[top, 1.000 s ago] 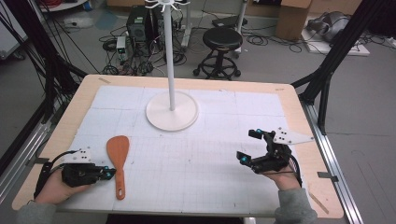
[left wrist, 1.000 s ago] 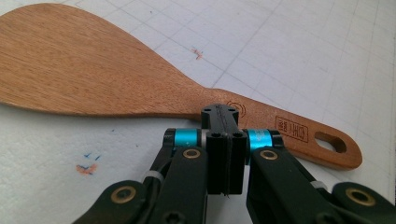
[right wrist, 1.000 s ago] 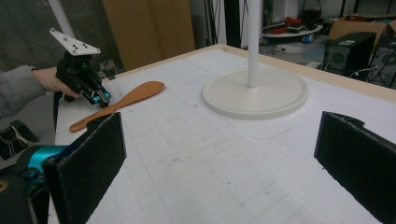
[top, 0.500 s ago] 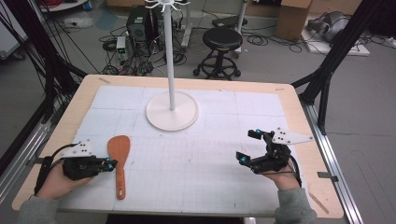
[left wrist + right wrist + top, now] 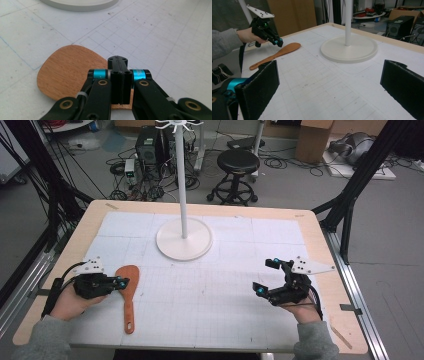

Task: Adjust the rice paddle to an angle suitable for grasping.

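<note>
Flat brown wooden spatula (image 5: 128, 292) lies on the white gridded mat (image 5: 210, 290) covering the light wood desk (image 5: 320, 245), at about 8 o'clock from desk centre, rounded blade toward 12, handle running down to 6. Left gripper (image 5: 120, 283) is at 9 o'clock of the spatula blade, tips pointing toward 3 and over the blade's left edge in the high view; jaws are fully closed pad to pad, nothing between them. In the left gripper view the closed gripper (image 5: 121, 82) sits above the blade (image 5: 67, 72); can't tell whether the tips touch the wood. In the right gripper view the left gripper (image 5: 278, 42) appears raised just off the spatula (image 5: 275, 55), tilted down toward the blade end. Right gripper (image 5: 266, 276) is at 4 o'clock on the desk, well apart from the spatula, jaws spread wide and empty, pointing toward 10; its own two black pads (image 5: 262, 85) frame bare mat. White round-based pole stand (image 5: 184, 239) stands at 12 o'clock, between both grippers and farther back, apart from the spatula.
</note>
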Motion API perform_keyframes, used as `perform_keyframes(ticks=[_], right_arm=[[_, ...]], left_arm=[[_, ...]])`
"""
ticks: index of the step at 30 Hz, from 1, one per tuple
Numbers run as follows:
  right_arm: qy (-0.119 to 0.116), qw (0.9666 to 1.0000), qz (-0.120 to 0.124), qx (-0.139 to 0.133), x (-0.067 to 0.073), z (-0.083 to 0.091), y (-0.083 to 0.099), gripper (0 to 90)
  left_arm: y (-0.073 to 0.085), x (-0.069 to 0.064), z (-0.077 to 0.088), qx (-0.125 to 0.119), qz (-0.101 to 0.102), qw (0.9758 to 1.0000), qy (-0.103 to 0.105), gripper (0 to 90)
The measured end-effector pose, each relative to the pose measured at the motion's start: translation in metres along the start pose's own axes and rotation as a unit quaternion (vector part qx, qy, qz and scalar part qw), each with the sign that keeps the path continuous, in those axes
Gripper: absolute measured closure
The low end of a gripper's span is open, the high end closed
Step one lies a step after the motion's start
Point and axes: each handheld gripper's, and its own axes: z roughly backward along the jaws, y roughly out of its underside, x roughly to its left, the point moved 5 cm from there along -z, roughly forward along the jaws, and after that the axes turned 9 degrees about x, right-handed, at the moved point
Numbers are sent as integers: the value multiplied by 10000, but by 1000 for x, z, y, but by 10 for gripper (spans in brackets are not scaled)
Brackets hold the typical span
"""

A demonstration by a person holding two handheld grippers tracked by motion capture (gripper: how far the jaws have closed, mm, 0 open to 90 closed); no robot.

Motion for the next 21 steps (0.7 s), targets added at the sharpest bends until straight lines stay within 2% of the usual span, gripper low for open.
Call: perform_keyframes(ticks=[4, 7, 12, 14, 18, 21], right_arm=[[-17, 10000, -32, -7, 0, 0, 0, 10], [-17, 10000, -31, -18, 0, 1, 0, 10], [-24, 10000, -27, -49, 0, 3, 0, 10], [-18, 10000, -25, -56, 1, 3, 0, 10], [-29, 10000, -25, -42, 2, 3, 0, 10], [-31, 10000, -25, -12, 2, 2, 0, 10]], left_arm=[[-19, -5, -11, 178, -218, 9996, -16, 897], [-30, -6, -24, 289, -268, 9992, -25, 897], [-37, -2, -45, 489, -238, 9985, -86, 897], [-37, -1, -49, 500, -185, 9986, -62, 897], [-34, 7, -53, 611, -86, 9980, -145, 897], [-34, 13, -54, 558, 10, 9982, -217, 897]])
